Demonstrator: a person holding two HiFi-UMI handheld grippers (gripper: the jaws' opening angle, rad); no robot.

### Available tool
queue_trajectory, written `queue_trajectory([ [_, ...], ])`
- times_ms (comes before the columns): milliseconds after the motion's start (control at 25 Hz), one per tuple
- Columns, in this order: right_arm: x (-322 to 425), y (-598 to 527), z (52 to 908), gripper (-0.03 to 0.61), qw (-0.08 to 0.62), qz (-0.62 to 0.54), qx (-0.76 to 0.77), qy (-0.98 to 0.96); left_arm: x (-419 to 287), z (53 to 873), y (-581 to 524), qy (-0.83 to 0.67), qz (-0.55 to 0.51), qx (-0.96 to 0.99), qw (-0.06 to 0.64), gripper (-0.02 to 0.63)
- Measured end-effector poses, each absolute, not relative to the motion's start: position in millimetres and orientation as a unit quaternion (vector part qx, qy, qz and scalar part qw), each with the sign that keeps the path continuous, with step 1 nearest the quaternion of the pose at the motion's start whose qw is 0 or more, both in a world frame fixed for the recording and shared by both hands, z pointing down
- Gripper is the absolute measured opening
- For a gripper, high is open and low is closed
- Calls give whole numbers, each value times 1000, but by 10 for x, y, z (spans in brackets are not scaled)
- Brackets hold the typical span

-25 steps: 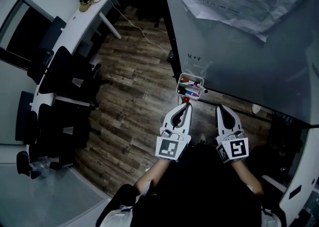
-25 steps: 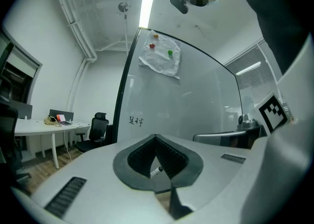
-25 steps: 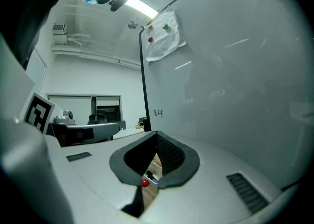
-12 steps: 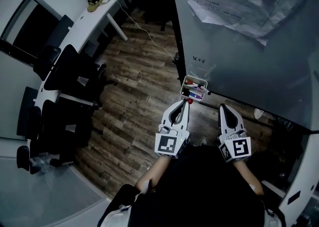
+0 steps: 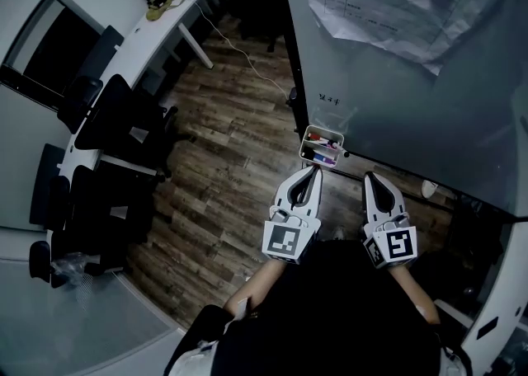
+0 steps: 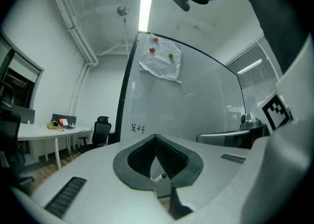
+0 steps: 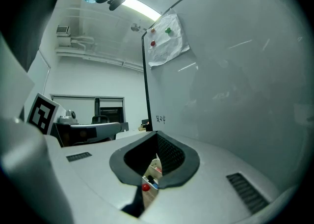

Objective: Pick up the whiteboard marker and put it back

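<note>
Hovering near the marker tray (image 5: pixel 322 129), left tongs (image 5: pixel 311 170) (and right tongs (image 5: pixel 369 176)) closed.

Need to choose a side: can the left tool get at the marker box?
Probably yes: the left tool hangs just short of the marker box, nothing between them, but its jaws stand together.

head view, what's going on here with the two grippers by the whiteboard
A person stands at the whiteboard with a gripper in each hand. The left gripper and right gripper both point at the small marker tray mounted low on the board, stopping just short of it. Both sets of jaws are together, and neither visibly holds a marker. The markers lie in the tray.
</note>
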State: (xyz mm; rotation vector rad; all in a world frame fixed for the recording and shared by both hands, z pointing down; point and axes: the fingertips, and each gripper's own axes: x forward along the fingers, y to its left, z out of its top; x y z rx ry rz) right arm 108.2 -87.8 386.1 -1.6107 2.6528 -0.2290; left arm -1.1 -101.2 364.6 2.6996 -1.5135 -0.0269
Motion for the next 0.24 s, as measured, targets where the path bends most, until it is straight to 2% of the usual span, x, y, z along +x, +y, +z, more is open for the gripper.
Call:
queue_trajectory([
  [240, 1089, -910, 3812, 14, 28, -80, -522, 849, 17, 3630, -1012, -485, -4, 874, 18, 8],
])
